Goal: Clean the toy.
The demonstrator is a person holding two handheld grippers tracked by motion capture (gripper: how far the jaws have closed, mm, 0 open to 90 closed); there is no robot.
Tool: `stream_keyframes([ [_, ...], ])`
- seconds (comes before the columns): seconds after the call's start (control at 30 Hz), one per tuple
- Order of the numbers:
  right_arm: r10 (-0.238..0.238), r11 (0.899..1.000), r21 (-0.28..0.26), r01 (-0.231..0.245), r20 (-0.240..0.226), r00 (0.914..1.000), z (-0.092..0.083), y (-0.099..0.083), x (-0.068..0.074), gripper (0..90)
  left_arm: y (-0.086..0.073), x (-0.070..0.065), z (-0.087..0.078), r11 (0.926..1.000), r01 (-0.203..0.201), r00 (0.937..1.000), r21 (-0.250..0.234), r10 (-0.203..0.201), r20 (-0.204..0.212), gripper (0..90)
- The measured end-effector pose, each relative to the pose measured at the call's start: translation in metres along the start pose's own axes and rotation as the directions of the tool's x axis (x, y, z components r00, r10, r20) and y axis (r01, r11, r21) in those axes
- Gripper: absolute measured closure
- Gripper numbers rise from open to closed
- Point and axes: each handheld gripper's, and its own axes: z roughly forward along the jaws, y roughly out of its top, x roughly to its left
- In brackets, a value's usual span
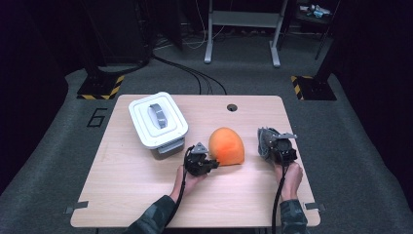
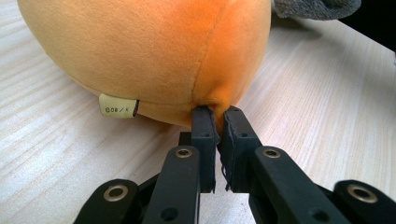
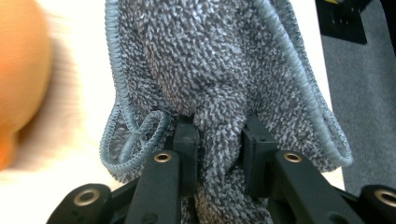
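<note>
Orange plush (image 2: 154, 51) is being pinched at its seam by left gripper (image 2: 215, 114), grey cloth (image 3: 219, 70) clamped in right gripper (image 3: 215, 128); both grips pref. being kept firm.

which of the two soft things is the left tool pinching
The orange plush, nipped at its seam by the left tool. The grey cloth sits in the right tool instead.

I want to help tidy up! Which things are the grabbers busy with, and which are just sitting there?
Busy with:
- orange plush toy, pinched by the left gripper
- grey cloth, clamped in the right gripper

Just sitting there:
- white lidded box on the table
</note>
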Motion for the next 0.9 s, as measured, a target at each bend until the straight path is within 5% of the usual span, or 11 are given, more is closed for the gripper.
stream_keyframes([
  [0.23, 0.028, 0.997, 0.071, -0.031, 0.043, 0.9987, 0.019, 0.004, -0.015, 68.6, -0.001, 0.001, 0.0, 1.0, 0.003, 1.0, 0.001, -0.003, 0.0, 83.2],
  [0.43, 0.059, 0.99, 0.128, -0.061, 0.023, 0.998, 0.04, -0.003, -0.019, 46.3, 0.0, 0.0, -0.002, 0.9999, 0.013, 0.9999, 0.004, -0.013, 0.004, 72.9],
  [0.63, 0.093, 0.994, 0.06, -0.091, -0.04, 0.9949, 0.026, -0.006, -0.023, 20.4, 0.0, -0.002, -0.007, 0.9994, 0.035, 0.9993, 0.004, -0.035, 0.01, 49.7],
  [0.9, 0.073, 0.996, -0.034, -0.078, -0.125, 0.9895, -0.004, -0.027, -0.024, 6.3, 0.001, -0.006, -0.021, 0.9984, 0.054, 0.9984, -0.013, -0.054, -0.012, 28.5],
])
